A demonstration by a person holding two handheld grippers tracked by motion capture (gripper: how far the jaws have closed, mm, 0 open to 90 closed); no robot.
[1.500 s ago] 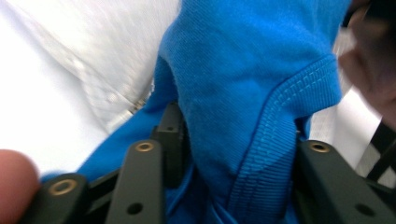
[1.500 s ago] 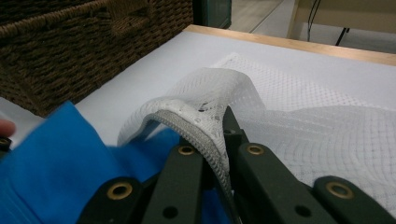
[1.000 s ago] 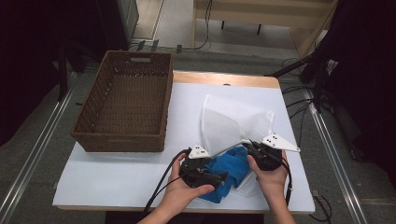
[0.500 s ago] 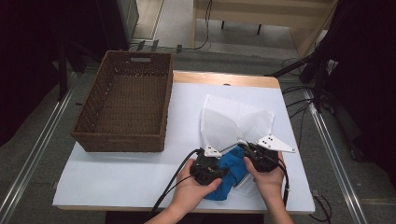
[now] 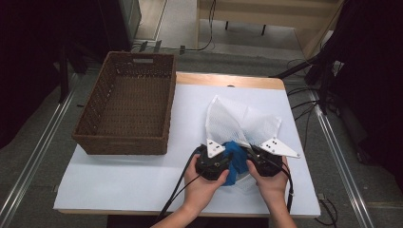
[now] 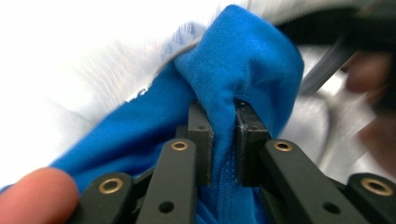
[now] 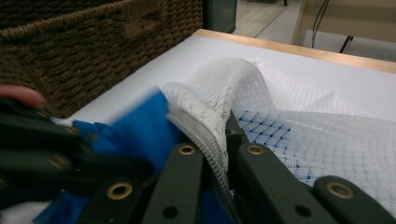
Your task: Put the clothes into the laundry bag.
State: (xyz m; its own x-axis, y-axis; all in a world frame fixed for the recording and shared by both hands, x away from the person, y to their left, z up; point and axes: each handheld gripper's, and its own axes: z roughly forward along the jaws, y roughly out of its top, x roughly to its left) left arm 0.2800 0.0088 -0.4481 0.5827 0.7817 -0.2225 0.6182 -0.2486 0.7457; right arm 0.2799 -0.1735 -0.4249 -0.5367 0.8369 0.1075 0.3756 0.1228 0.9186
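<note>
Stuffing work, by the look of it: blue cloth going into the white mesh bag, with the bag's mouth as the landmark.

Left of the mouth: wicker basket (image 5: pixel 126 107), well apart on the tabletop (image 5: pixel 119 178), open side up, nothing visible inside it.

Just left of the mouth: left gripper (image 5: pixel 227 159), jaws having just been closing, now narrow and pinching a bunched fold of the blue cloth (image 6: pixel 243 65). Cloth wraps up and over the jaw tips in the left gripper view. In the high view it sits between the two grippers, its far end at the mouth.

At the mouth: right gripper (image 7: pixel 224 140) clamped tight on the hemmed edge of the mesh bag (image 5: pixel 242 123), lifting that edge into a raised arch. Blue shows through the netting just behind the hem, so some cloth is likely inside already.

Beyond the mouth: bag body lies flat, fanning away from the person. Judgement: cloth must travel away from the left gripper, under the held arch, along the bag's length.
</note>
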